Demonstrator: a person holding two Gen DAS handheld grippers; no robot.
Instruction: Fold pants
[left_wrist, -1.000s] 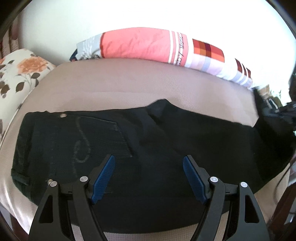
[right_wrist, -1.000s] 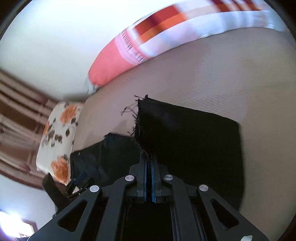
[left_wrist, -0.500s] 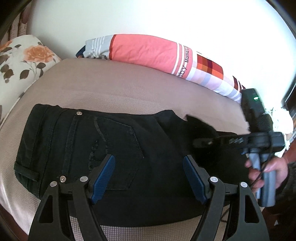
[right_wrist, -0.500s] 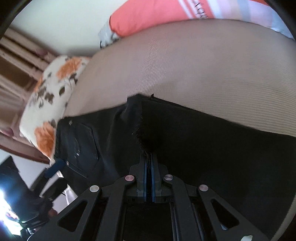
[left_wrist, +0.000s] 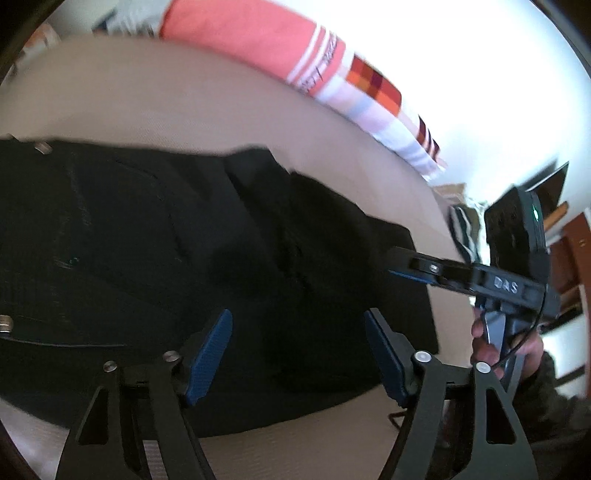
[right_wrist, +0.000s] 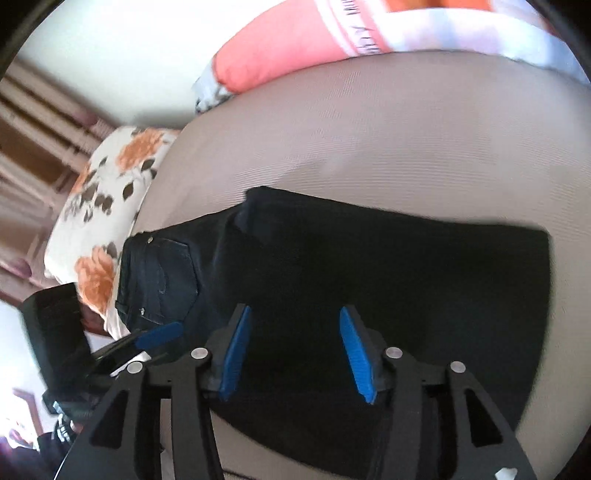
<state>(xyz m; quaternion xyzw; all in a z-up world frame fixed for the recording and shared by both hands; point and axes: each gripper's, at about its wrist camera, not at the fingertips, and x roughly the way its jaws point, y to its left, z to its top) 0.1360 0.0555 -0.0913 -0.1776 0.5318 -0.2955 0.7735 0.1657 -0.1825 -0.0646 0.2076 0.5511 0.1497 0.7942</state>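
1. One pair of dark, nearly black denim pants (right_wrist: 369, 280) lies flat on the beige ribbed bed cover (right_wrist: 406, 140), and we see it folded over: the leg portion is doubled back toward the waist.
2. We can make out a back pocket (right_wrist: 166, 273) with faint stitching and small metal rivets at the waist end, which lies toward the floral pillow (right_wrist: 107, 206).
3. The folded leg layer forms a broad dark rectangle with a fairly straight far edge; its upper corner overlaps the seat area just beside the pocket.
4. Our right gripper (right_wrist: 295, 350) hovers over the folded layer, its blue pads (right_wrist: 236, 354) apart and opening, with no cloth pinched between them.
5. Our left gripper (left_wrist: 299, 354) also stands wide over the pants, its jaws closing somewhat, and nothing is held between its blue pads (left_wrist: 210, 358).
6. In the left wrist view we see the right gripper (left_wrist: 410, 273) from the side at the fold's edge, with a hand (left_wrist: 506, 347) on its handle.
7. A coral and white striped pillow (left_wrist: 258, 40) lies along the far edge of the bed.
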